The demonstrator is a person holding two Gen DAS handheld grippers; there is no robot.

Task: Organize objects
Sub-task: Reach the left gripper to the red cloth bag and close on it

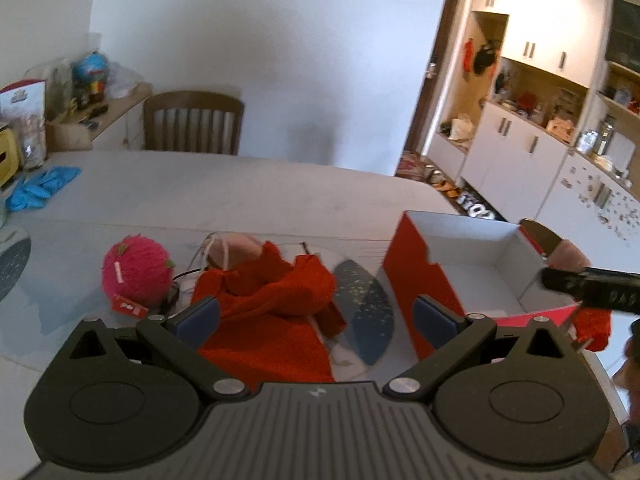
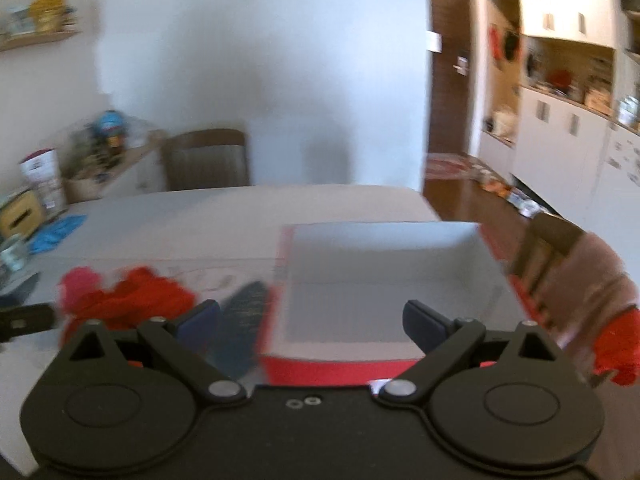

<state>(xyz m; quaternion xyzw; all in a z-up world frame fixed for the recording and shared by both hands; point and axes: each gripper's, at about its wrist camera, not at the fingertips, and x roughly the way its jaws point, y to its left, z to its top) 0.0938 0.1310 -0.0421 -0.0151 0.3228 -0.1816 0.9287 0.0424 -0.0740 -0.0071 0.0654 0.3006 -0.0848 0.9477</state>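
We hold both tools tipped downward over the pale table (image 1: 248, 196), each looking along its two fingers. Our left gripper (image 1: 316, 316) stands with its jaws spread wide and nothing between the blue pads (image 1: 198, 318); it hangs above a crumpled red knitted garment (image 1: 268, 292) that lies on the table just ahead of it. At ten o'clock from that garment sits a fuzzy pink round plush toy (image 1: 136, 268) with a small red tag at its lower edge; the tag's print is too small for us to read. Behind the garment, at twelve o'clock, a pale pink soft item (image 1: 236, 246) peeks out, touching the red knit.

At two o'clock from the left gripper stands the open red cardboard box with a white inside (image 1: 472, 256), its inside bare. The black tool crossing the box's right side in the left view is our other one.

Our right gripper (image 2: 312, 320) is likewise spread wide and holds nothing; it hovers over the near edge of the same box (image 2: 384, 276). This view is blurred. At nine o'clock from it the red garment (image 2: 132, 300) shows as a smear.

At far left, beyond crumpled blue gloves (image 1: 42, 186), a printed carton (image 1: 24, 96) carries lettering we cannot make out.
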